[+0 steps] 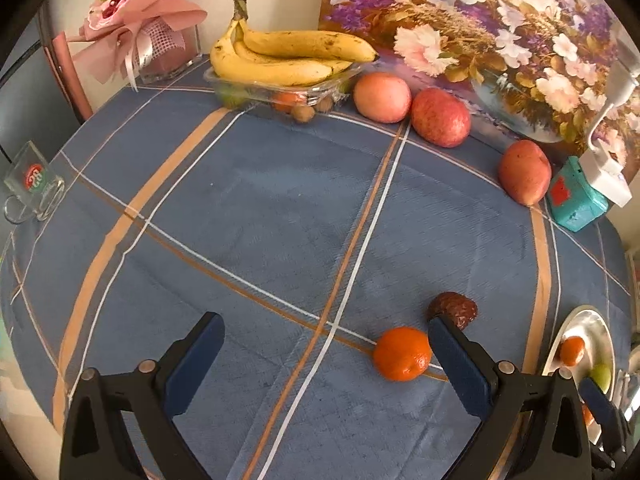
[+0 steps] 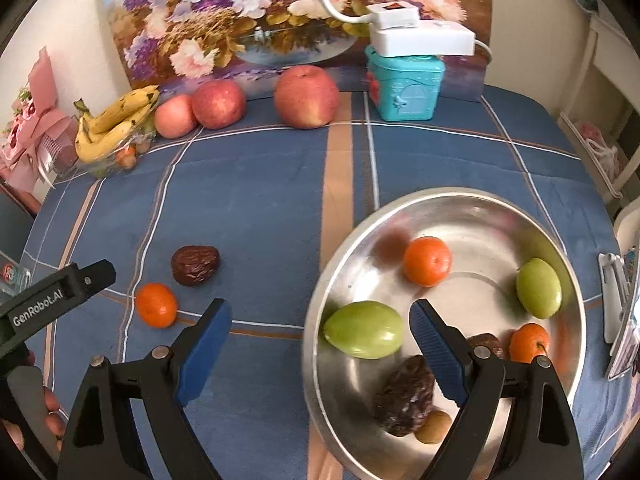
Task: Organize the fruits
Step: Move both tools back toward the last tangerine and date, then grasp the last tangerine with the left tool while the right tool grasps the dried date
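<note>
My left gripper [image 1: 324, 344] is open and empty above the blue tablecloth. A tangerine [image 1: 402, 354] lies just inside its right finger, with a dark red date [image 1: 456, 310] just beyond that fingertip. Both also show in the right wrist view, the tangerine [image 2: 156, 305] and the date [image 2: 195, 265]. My right gripper [image 2: 320, 330] is open and empty over the near left rim of a steel bowl [image 2: 472, 208]. The bowl holds two tangerines [image 2: 427, 261], two green fruits [image 2: 363, 329], dark dates [image 2: 406, 394] and a small brown nut [image 2: 434, 426].
Three apples [image 2: 306, 96] line the back by a flower painting [image 2: 256, 12]. Bananas [image 1: 280, 56] lie on a clear tray of small fruit [image 1: 280, 96]. A teal box [image 2: 404, 84] with a white power unit stands back right. A glass mug [image 1: 34, 184] is left, a pink bouquet [image 1: 136, 20] back left.
</note>
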The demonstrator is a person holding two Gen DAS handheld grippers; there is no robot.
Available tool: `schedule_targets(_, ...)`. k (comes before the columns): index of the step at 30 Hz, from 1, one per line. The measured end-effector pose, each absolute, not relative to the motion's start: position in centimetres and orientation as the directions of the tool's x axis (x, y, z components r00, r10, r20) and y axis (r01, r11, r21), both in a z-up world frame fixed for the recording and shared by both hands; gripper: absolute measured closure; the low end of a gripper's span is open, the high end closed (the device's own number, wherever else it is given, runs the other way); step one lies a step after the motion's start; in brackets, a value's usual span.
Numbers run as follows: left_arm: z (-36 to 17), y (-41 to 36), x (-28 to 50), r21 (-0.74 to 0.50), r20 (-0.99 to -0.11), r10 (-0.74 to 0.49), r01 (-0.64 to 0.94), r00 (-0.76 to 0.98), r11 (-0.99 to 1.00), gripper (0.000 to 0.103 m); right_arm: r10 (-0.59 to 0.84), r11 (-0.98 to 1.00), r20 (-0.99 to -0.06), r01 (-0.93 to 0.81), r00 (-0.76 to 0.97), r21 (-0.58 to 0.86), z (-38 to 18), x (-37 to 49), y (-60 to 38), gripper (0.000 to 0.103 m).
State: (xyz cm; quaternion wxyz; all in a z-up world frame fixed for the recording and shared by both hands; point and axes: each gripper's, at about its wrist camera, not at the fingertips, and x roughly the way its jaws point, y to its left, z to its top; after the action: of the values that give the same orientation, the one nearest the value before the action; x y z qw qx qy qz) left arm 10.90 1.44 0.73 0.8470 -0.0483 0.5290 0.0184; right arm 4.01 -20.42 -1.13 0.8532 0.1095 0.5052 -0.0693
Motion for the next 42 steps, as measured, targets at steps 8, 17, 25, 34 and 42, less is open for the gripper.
schedule_targets(8,-0.5,0.4,11.3,-0.146,-0.904,-0.131,-0.006,0.407,0.989,0.0,-0.011,0.972,-0.881,0.21,0.473,0.1,-1.4,4.3,-19.6,0.012)
schedule_targets(17,-3.0,-0.1,11.8,-0.2,-0.935,-0.186,-0.017,0.304,0.98,0.007,0.004,0.963,-0.894,0.24,0.448,0.125,-1.6,4.1,-20.7,0.012)
schedule_targets(25,-3.1,-1.7,11.6,-0.248,-0.928,-0.244,0.022,0.281,0.968,0.028,0.004,0.963,-0.899,0.242,0.437,0.122,-1.7,4.0,-20.9,0.012)
schedule_targets(34,-3.1,-2.5,11.8,-0.259,-0.927,-0.259,0.034,0.272,0.965,0.06,-0.004,0.964,-0.899,0.24,0.437,0.112,-1.5,4.0,-21.1,0.012)
schedule_targets(42,-2.6,-1.5,11.8,-0.304,-0.915,-0.295,0.008,0.274,0.952,0.062,-0.016,0.964,-0.902,0.245,0.431,0.1,-1.5,4.2,-20.9,0.012)
